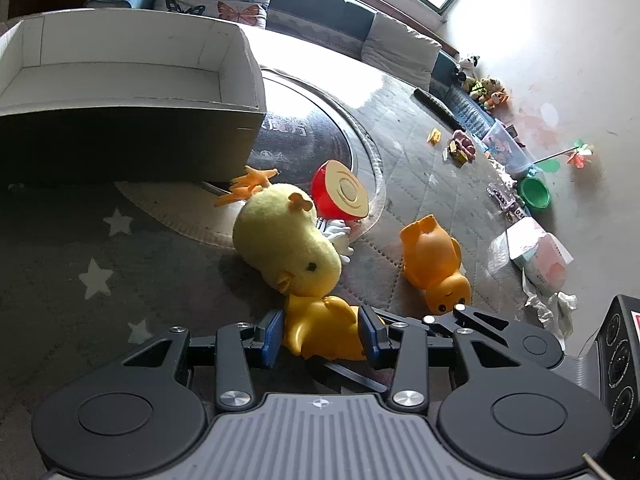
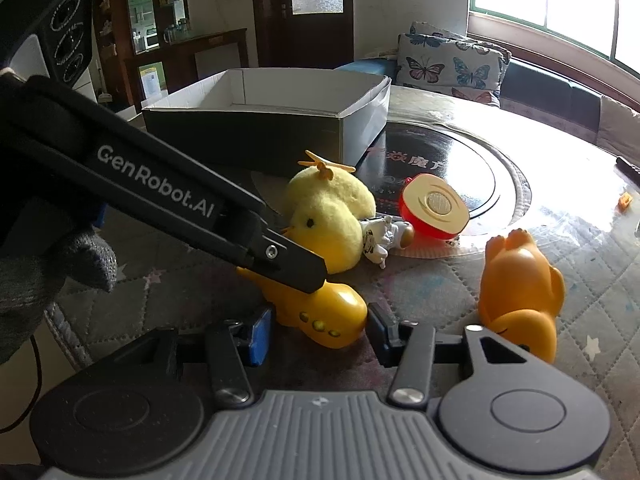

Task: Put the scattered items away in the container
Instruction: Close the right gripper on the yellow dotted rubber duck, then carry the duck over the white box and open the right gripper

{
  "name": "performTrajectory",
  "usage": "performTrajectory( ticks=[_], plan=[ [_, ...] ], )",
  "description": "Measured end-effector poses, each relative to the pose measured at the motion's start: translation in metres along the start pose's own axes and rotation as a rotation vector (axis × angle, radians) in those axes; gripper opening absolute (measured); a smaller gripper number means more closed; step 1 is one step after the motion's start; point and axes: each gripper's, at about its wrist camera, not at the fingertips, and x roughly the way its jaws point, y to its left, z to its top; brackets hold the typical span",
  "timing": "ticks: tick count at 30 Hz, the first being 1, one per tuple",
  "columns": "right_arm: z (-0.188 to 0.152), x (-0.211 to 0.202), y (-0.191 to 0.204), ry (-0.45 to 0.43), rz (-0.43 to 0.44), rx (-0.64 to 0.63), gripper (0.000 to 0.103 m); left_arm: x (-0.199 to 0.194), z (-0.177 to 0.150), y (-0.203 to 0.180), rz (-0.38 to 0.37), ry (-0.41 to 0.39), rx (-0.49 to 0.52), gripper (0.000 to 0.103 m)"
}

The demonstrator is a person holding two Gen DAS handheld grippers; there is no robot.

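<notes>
Right now the left gripper (image 1: 322, 334) is closing its blue pads (image 1: 270, 334) against both sides of a yellow plastic toy (image 1: 320, 330), which is lying on the quilted mat (image 1: 80, 248) just in front of the plush chick (image 1: 286, 246). Seen from the right wrist, the left gripper (image 2: 308, 272) is reaching across from the left and pressing down over that same yellow plastic toy (image 2: 328, 316). The right gripper (image 2: 320, 330) is standing open, its pads (image 2: 260, 334) sitting either side of the toy's near end with gaps showing, gripping nothing. Behind the plush chick (image 2: 332, 220) the cardboard box (image 2: 280, 128) is sitting open-topped, and nothing is showing inside it. Touching the chick's far side, a small white figure (image 2: 380, 240) is lying, with a red half-apple toy (image 2: 434, 206) just beyond it. An orange duck (image 2: 520, 292) is lying on its side, well right of the chick.
</notes>
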Motion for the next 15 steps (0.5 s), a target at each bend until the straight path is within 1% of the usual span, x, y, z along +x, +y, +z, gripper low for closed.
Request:
performTrajectory(
  ticks=[8, 12, 15],
  plan=[
    [0.010, -0.011, 0.010, -0.024, -0.004, -0.017, 0.045, -0.024, 0.002, 0.003, -0.019, -0.058, 0.011, 0.042],
    [0.027, -0.016, 0.016, -0.061, 0.006, -0.043, 0.045, -0.042, 0.009, 0.003, -0.017, -0.110, 0.019, 0.042],
    [0.042, -0.016, 0.018, -0.092, 0.012, -0.063, 0.045, -0.052, 0.021, 0.006, -0.004, -0.151, 0.024, 0.042]
  ],
)
